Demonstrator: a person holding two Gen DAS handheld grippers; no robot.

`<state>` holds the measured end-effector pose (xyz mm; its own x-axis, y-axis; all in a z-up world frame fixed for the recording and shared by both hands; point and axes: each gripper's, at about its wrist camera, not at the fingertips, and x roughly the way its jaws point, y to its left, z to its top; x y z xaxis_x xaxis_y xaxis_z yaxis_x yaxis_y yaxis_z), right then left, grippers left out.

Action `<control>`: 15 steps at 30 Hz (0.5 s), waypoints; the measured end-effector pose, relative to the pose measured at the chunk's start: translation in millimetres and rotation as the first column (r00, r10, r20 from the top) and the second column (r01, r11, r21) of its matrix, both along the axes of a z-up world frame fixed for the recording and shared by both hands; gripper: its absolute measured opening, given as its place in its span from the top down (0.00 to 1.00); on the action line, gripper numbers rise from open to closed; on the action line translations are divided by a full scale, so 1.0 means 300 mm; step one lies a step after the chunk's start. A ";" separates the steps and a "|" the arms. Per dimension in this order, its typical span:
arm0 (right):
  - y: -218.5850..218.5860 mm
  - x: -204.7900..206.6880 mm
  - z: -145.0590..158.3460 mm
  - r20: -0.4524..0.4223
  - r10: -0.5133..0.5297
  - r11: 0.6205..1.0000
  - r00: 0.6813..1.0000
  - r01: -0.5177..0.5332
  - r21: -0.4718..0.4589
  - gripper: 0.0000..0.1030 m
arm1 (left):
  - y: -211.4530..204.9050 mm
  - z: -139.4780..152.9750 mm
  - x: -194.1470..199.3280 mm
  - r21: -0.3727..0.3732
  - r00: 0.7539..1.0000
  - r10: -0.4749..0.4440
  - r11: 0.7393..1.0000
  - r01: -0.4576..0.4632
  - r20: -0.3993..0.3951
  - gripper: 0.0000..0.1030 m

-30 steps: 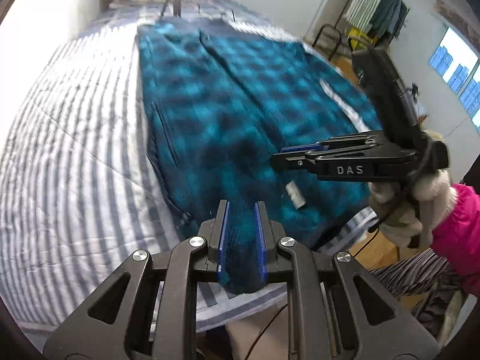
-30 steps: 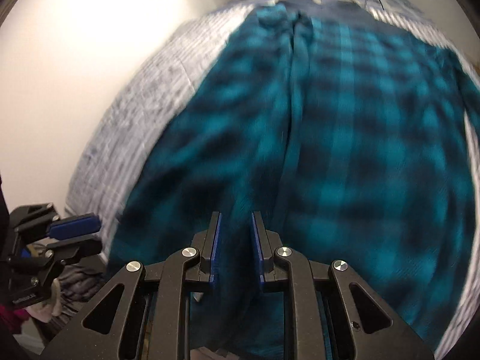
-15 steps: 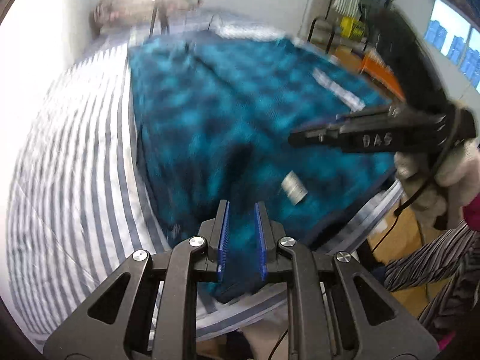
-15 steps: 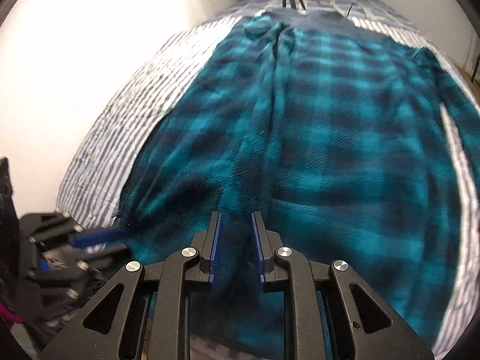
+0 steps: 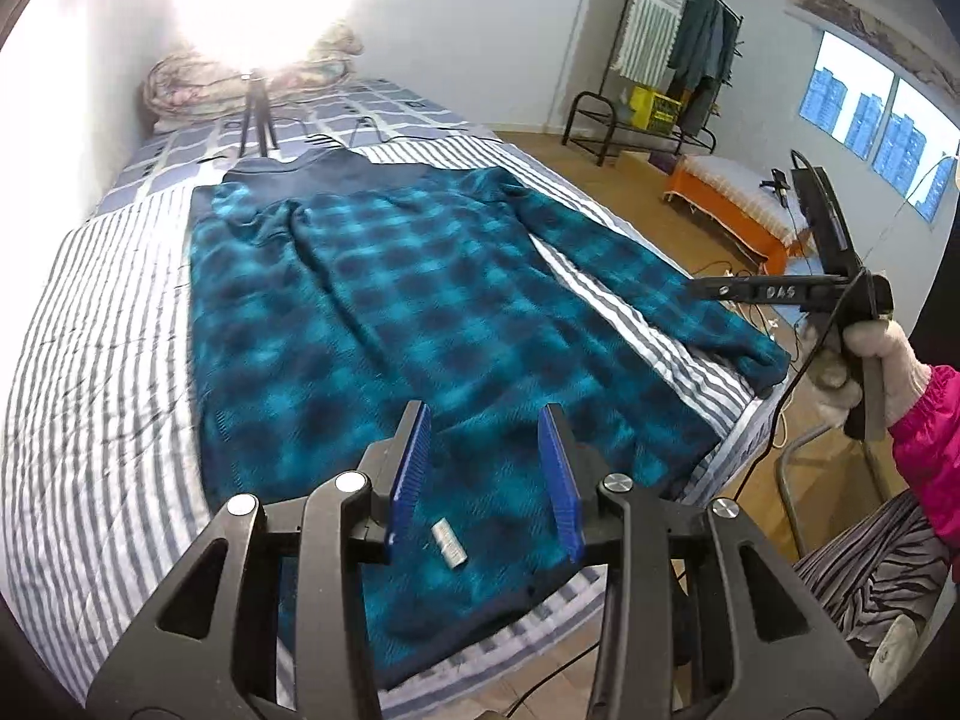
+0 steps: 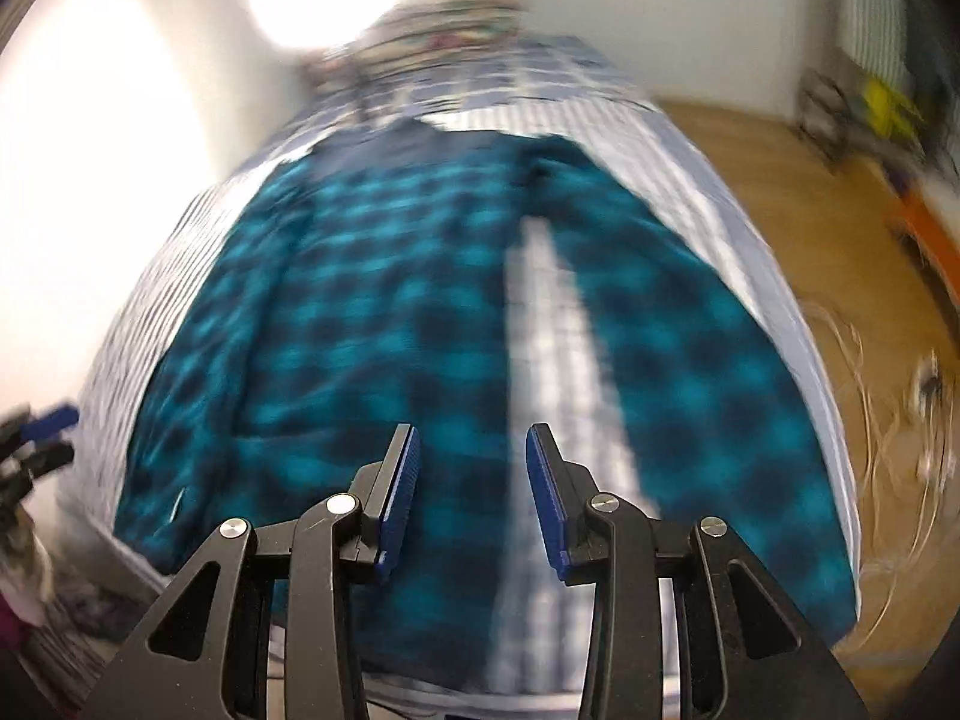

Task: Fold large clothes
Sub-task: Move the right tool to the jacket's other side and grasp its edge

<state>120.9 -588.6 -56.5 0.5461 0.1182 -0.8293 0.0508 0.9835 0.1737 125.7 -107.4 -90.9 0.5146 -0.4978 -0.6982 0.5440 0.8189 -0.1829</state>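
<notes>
Left wrist view: plaid garment [image 5: 420,324] flat on bed [image 5: 90,396], left tool [image 5: 486,474] and right tool [image 6: 471,501] both opening, empty; risk: sleeve [image 5: 654,276] near the edge could slide off.

walls [image 5: 480,12] white; floor [image 5: 630,168] wood; window [image 5: 864,120] right; bed [image 5: 90,360] striped; rack [image 5: 678,60]

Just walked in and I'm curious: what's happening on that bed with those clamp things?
A person is folding a big teal plaid garment laid flat on a striped bed, using a handheld clamp in each hand. Both the left gripper and the right gripper are opening, with no cloth pinched between them. One sleeve lies stretched out towards the bed's edge, not yet folded in.
</notes>
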 end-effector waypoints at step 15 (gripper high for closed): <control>-0.612 -0.117 -0.163 -0.114 -0.369 0.911 0.922 0.384 0.151 0.65 | -0.147 -0.098 0.087 0.045 0.996 -0.073 0.996 0.076 -0.052 0.63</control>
